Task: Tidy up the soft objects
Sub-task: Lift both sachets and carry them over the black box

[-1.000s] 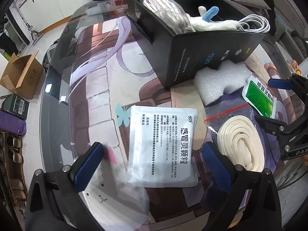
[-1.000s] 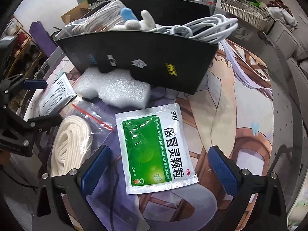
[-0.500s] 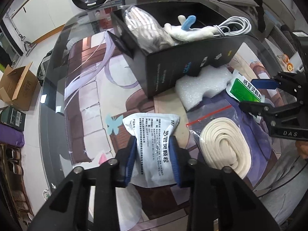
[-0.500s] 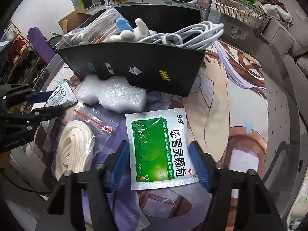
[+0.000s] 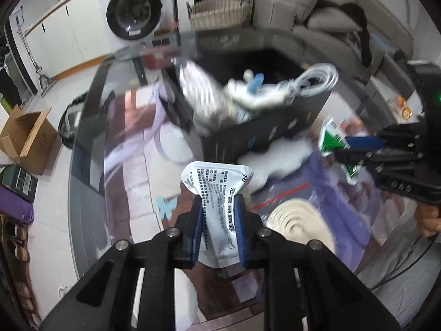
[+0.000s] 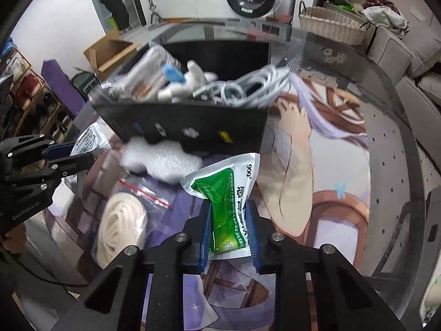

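Left gripper (image 5: 219, 215) clamped on a white sachet (image 5: 217, 190), blue pads pinching its middle so the foil creases into a waist; long axis running along the fingers, flared printed end pointing toward the black box (image 5: 264, 135), black lettering across the face; held up off the table (image 5: 91, 182), just short of the box's near wall.

Right gripper (image 6: 228, 220) clamped the same way on a green-and-white sachet (image 6: 228, 190); long axis also along the fingers, top edge fanned out and tilted toward the box (image 6: 193, 127), green panel with a leaf print and white characters, "999" on the white border; lifted, near the box's front wall.

Inside the box: a coiled white cable (image 6: 256, 85), a white plush toy with a blue part (image 6: 182, 78), a bagged pale bundle (image 5: 204, 96); all blurred.

Against the box's near wall, on the table: a white foam piece (image 6: 162, 160); nearer than that, a coil of cream rope (image 6: 121, 226) in a clear zip bag with a red strip.
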{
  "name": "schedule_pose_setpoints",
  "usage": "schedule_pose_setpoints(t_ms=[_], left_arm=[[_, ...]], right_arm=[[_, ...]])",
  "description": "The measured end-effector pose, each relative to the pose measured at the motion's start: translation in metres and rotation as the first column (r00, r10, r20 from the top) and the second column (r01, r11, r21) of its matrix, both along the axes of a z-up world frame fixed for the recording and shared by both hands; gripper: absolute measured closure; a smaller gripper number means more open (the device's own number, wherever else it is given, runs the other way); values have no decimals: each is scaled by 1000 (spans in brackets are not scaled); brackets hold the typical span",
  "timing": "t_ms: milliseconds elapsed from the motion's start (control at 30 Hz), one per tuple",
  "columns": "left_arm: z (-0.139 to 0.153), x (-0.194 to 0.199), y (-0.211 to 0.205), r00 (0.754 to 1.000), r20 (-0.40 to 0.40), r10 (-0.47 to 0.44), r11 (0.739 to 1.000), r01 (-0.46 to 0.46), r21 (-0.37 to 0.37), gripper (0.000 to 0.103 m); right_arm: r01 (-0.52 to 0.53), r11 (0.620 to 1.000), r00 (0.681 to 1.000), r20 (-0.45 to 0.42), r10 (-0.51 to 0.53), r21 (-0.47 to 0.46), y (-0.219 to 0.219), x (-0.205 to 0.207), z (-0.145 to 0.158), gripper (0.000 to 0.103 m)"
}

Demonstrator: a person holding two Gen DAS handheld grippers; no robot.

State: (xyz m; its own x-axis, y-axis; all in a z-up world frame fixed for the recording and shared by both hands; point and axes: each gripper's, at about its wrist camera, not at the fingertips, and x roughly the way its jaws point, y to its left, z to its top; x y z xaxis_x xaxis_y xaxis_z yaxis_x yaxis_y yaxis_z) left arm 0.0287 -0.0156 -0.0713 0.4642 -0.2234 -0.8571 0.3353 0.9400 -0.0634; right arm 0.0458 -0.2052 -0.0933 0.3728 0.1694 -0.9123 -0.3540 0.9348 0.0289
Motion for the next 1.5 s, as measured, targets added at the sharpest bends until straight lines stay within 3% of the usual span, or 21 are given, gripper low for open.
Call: schedule_pose_setpoints(t_ms=[167,333,500,600,700,767,867,1133,1267,1500], left_arm=[[30,-9,1,988,152,1,1000,3,-31,84],[56,-13,0,959,284,16,998,4,-70,84],[78,-23,1,897,440,54,995,-12,-99,84],[91,-38,5,841,537,69,994,-12,-109,84],[100,-52,7,786,613,78,993,-7,-119,84],[102,-56,10,767,637,79,992,0,-124,84],[104,-59,13,758,648,76,991,14,-132,84],[106,-54,13,765,640,74,991,18,-136,84],[111,-46,12,772,629,90,987,13,-157,84],[131,-21,7,743,661,102,986,10,-164,84]], right_arm=[[12,1000,990,142,-15,22,1,-11,33,80],[-18,994,943,334,-18,105,2,-33,77,80],[-39,985,882,470,-45,166,14,-51,98,80],[-39,984,814,577,-69,171,12,-71,110,80],[-33,983,778,622,-90,183,9,-83,116,80],[-29,980,757,645,-107,195,7,-90,121,80],[-21,977,727,674,-130,211,2,-98,128,80],[-27,976,736,664,-128,218,3,-94,129,80],[-35,974,726,676,-128,222,5,-88,132,80],[-37,977,698,705,-125,210,21,-61,148,80]])
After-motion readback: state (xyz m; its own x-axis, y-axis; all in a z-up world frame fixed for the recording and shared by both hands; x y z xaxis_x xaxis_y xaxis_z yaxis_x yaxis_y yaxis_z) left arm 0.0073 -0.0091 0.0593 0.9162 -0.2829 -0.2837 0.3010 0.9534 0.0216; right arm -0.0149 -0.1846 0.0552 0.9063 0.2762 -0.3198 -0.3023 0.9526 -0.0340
